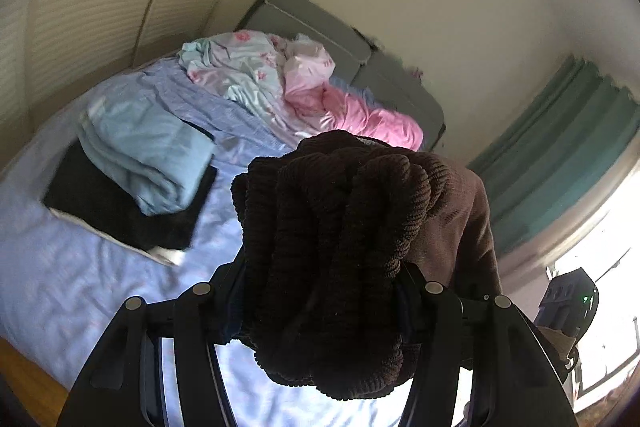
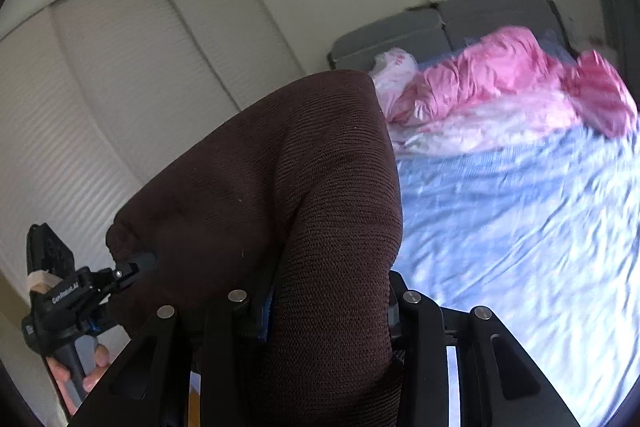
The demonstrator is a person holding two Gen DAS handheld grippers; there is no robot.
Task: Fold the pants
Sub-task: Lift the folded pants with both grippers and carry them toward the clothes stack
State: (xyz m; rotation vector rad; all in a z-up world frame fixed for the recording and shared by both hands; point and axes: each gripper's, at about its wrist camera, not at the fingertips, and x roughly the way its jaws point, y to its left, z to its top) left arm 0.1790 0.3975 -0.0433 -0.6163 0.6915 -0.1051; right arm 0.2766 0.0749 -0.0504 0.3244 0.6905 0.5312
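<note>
Both tongs gripped the brown pants (image 1: 340,227): left tongs (image 1: 320,291) on a thick bunch, right tongs (image 2: 320,303) at three o'clock. Pants hung above the bed (image 2: 520,227); best spread taut before lowering.

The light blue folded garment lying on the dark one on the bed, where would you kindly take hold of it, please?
Grip the light blue folded garment at its thick rounded fold nearest the camera, coming in low over the bedsheet. That bulging edge overhangs the dark garment, giving the jaws room.

Pale blue bed (image 1: 80,267), folded clothes stack (image 1: 132,179), rumpled pink bedding (image 1: 360,115)
</note>
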